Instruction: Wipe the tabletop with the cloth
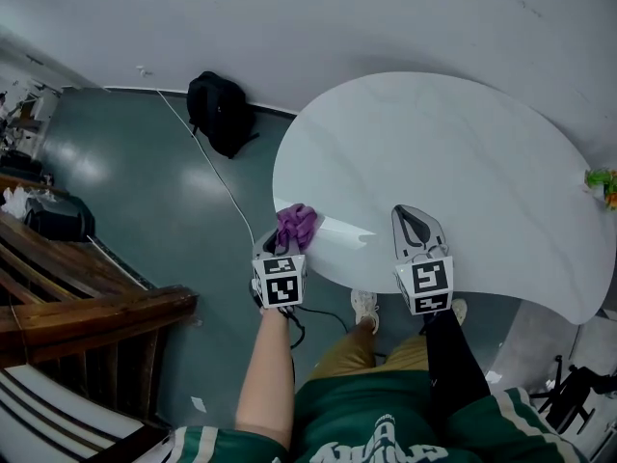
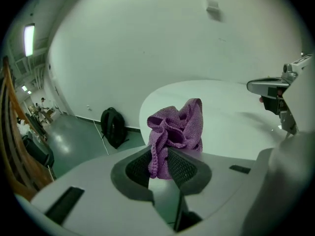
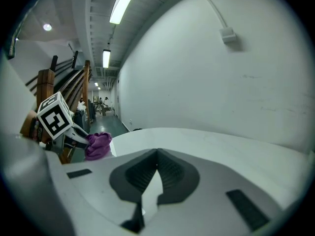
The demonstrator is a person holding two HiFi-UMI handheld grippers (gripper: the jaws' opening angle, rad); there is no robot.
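Knitted purple cloth [image 2: 179, 127], smooth matt white tabletop [image 1: 443, 152], glossy green floor [image 1: 154, 191].

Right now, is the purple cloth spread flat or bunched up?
Bunched up: the purple cloth rises in crumpled folds, pinched by the left gripper.

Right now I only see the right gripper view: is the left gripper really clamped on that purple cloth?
Observer: Yes; the left gripper view shows the left gripper shut on the cloth, which bunches up above its jaws.
Operator: Where is it over the table?
Observer: The head view puts it at the table's near left edge.
Operator: Anything else on top?
Observer: A small green thing at the right edge; I cannot tell what.
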